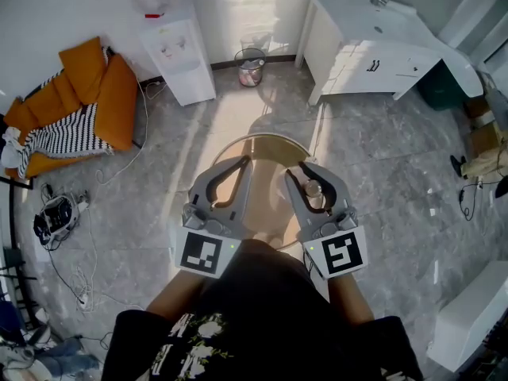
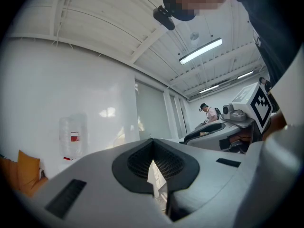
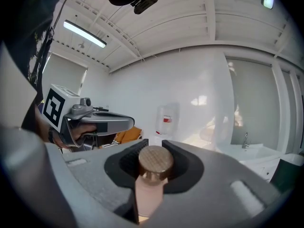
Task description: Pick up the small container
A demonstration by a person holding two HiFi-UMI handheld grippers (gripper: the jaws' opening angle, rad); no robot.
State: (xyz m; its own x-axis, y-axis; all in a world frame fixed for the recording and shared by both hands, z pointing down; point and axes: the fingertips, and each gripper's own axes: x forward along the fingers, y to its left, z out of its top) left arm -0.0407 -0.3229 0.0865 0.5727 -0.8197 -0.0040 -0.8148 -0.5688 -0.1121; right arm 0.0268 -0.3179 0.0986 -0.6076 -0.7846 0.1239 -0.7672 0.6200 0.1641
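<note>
Small pale-pink container (image 3: 151, 190) with a round brown cap is clamped between the right gripper's (image 3: 154, 144) jaws above the round glass table (image 1: 238, 143); the left gripper (image 2: 152, 140) alongside has its tips together, empty.

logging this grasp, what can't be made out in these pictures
- small container, right gripper view: its base is hidden between the right tongs and cut off by the bottom edge.
- Head view: the container is too small and mostly covered by those tongs.
- round table, head view: largely hidden behind the left tongs, right tongs and the person.
</note>
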